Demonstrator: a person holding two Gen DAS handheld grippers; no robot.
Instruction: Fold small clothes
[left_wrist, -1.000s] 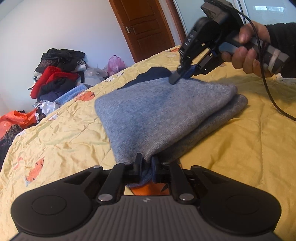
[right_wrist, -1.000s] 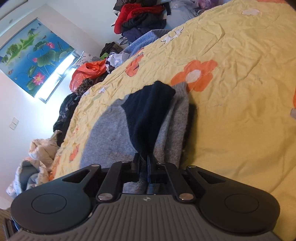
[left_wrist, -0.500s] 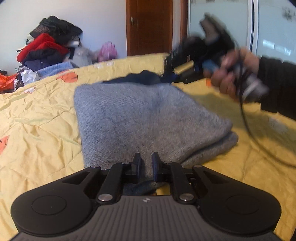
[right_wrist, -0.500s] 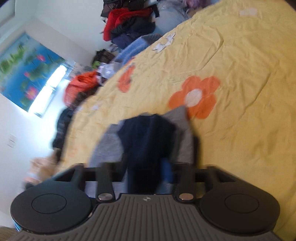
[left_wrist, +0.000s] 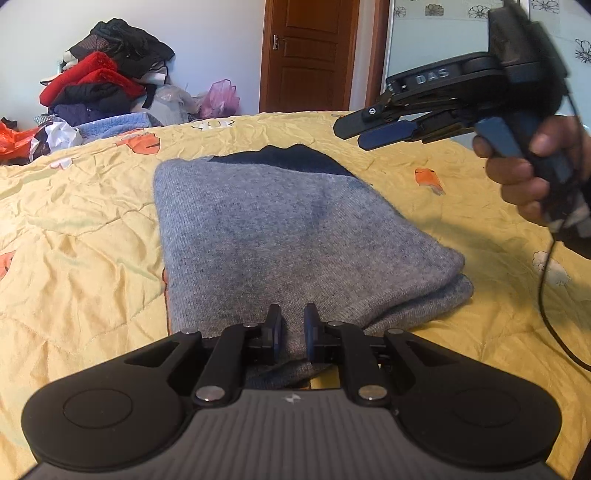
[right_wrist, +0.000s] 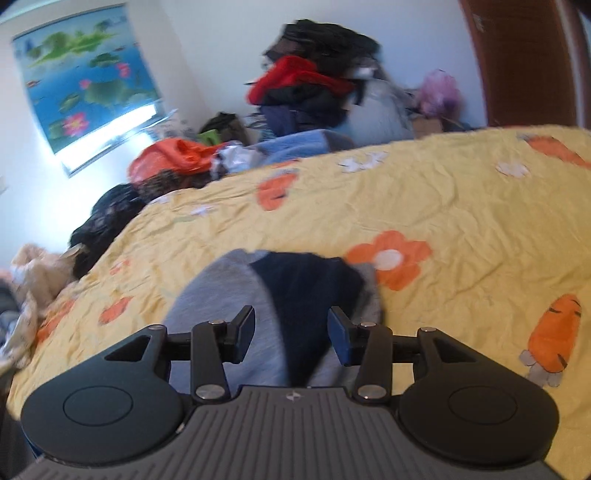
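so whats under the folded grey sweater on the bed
The grey sweater lies on the yellow floral bedspread. A dark navy part shows at its far edge, and an orange print peeks out at the near left edge. What else lies beneath is covered.

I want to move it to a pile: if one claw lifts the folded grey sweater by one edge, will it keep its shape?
Probably not. The grey sweater is soft knit, sagging at its edges on the yellow bedspread, so it would likely droop and unfold. Its stacked layers look loose, so the dark part may slide out.
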